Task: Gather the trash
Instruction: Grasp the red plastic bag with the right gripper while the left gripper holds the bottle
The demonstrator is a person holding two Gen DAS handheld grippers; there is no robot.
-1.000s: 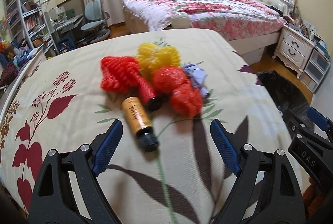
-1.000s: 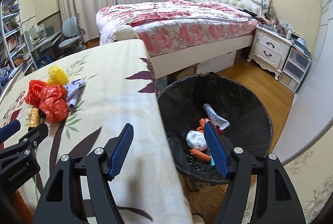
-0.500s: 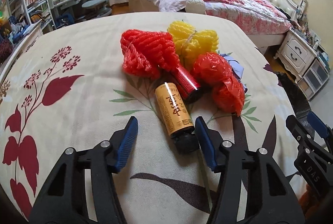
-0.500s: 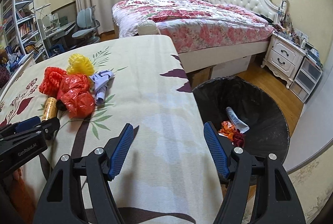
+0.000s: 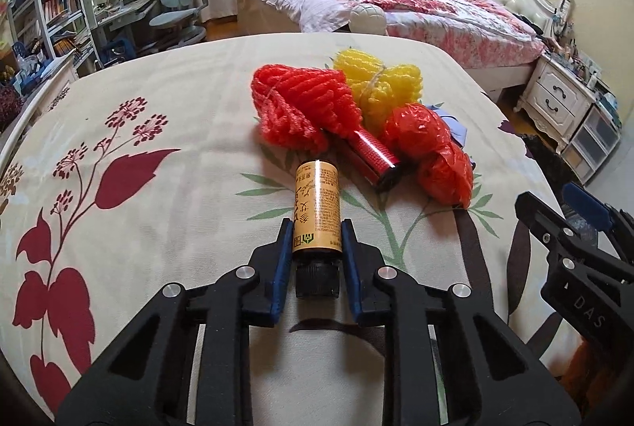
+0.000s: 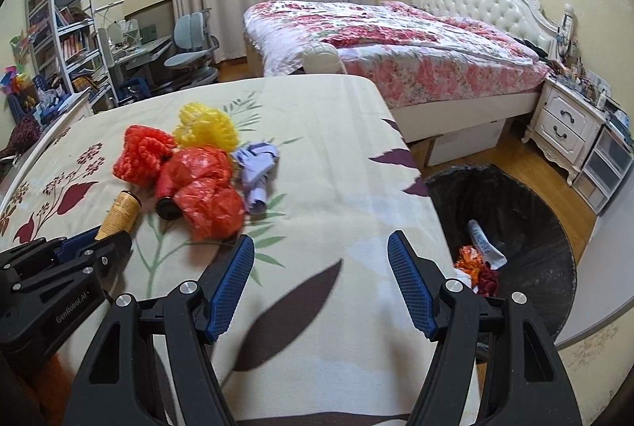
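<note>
left tool (image 5: 317, 247) is gripping the gold bottle (image 5: 317, 206) at lower centre of my view, lying on the bed (image 5: 166, 101); right tool (image 6: 321, 283) is hanging wide open, trash bin (image 6: 554, 228) at right.

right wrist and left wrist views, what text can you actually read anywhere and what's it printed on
"GenRobot.AI": on the body of the left gripper, in the right wrist view.
"DAS": on the body of the right gripper, in the left wrist view; more letters may be cut off.
The yellow bottle label carries print and a small logo, too small and distorted to read.
The white tube in the trash bin has print, too blurred to read.
</note>
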